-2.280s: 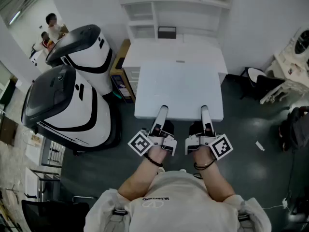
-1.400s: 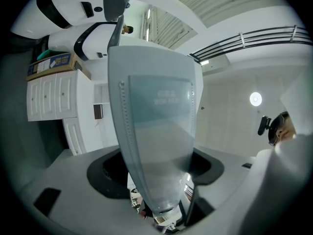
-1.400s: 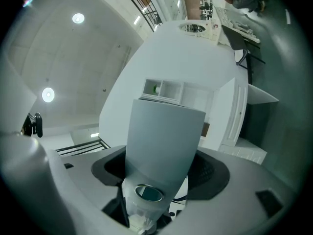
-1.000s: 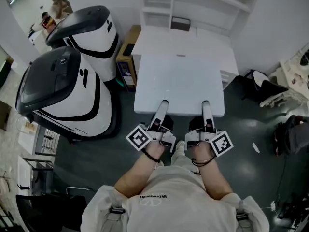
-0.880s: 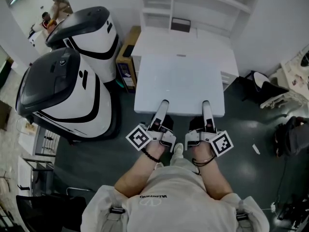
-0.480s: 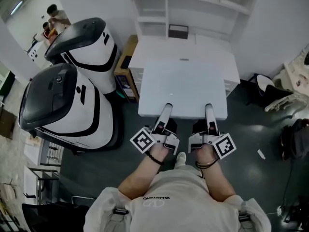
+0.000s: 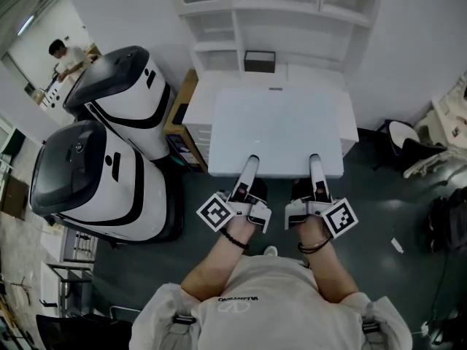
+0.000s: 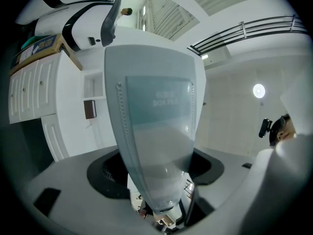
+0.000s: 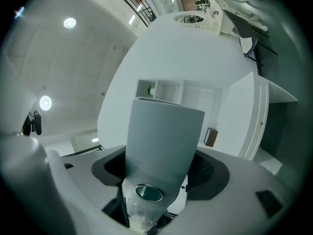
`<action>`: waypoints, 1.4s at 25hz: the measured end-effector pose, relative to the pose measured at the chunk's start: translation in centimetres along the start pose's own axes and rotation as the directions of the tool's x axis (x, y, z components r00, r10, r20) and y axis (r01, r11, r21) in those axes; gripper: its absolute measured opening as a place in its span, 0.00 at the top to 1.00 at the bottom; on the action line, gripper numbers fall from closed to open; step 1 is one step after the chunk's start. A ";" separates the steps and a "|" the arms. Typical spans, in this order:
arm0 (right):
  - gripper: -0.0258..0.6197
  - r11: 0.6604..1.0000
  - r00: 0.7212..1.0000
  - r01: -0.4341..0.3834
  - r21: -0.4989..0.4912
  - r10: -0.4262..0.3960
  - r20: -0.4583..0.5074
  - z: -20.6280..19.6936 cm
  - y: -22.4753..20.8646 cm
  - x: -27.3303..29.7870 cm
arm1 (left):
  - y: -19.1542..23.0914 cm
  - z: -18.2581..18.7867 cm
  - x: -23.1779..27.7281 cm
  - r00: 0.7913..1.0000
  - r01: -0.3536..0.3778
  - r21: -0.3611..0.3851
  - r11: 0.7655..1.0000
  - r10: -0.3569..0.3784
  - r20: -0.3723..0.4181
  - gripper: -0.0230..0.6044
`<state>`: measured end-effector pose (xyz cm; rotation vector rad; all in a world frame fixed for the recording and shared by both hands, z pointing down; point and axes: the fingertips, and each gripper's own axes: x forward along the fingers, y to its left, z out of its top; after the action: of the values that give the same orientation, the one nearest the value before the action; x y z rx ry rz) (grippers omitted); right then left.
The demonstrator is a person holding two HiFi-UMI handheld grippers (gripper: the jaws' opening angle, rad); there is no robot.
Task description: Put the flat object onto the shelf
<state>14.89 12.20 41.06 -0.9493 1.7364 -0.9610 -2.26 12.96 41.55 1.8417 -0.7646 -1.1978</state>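
Observation:
A large flat white board (image 7: pixel 276 128) is held level above a white desk (image 7: pixel 203 93), in front of the white shelf unit (image 7: pixel 277 9). My left gripper (image 7: pixel 251 163) and right gripper (image 7: pixel 314 162) are each shut on the board's near edge, side by side. In the left gripper view one pale finger (image 8: pixel 156 141) fills the middle, with the shelf (image 8: pixel 91 88) far behind it. The right gripper view shows a grey finger (image 9: pixel 161 141) and the shelf's compartments (image 9: pixel 166 91) beyond.
A small dark box (image 7: pixel 260 60) stands at the back of the desk under the shelf. Two big white-and-black machine housings (image 7: pixel 102 173) stand close on the left. A person (image 7: pixel 62 55) is far left. A chair (image 7: pixel 408 141) and a dark bag (image 7: pixel 449 221) are on the right.
The board and both grippers have moved forward toward the shelf; the dark box now lies closer to the board's far edge. Both grips are unchanged.

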 end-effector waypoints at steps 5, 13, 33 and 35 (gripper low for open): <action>0.44 1.000 1.000 0.000 0.021 0.000 -0.001 2.1 -1.8 2.1 | 1.3 -0.7 2.9 1.000 -0.015 0.021 1.000 0.015 -0.002 0.45; 0.43 0.999 0.999 0.036 0.035 -0.037 0.012 3.0 -4.9 4.9 | 4.3 -0.3 6.3 0.999 -0.029 0.000 1.000 0.029 -0.022 0.45; 0.43 0.995 0.995 0.059 -0.075 -0.052 0.088 2.1 -9.2 25.4 | 14.6 11.8 22.2 0.995 0.030 -0.105 0.994 -0.039 -0.088 0.45; 0.43 0.994 0.995 0.050 -0.093 -0.041 0.095 1.9 -9.0 27.0 | 15.0 13.0 23.4 0.994 0.049 -0.101 0.994 -0.059 -0.095 0.45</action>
<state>10.49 -15.95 39.45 -1.0831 1.7007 -0.8550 -6.57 -17.45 40.89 1.8353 -0.5942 -1.1495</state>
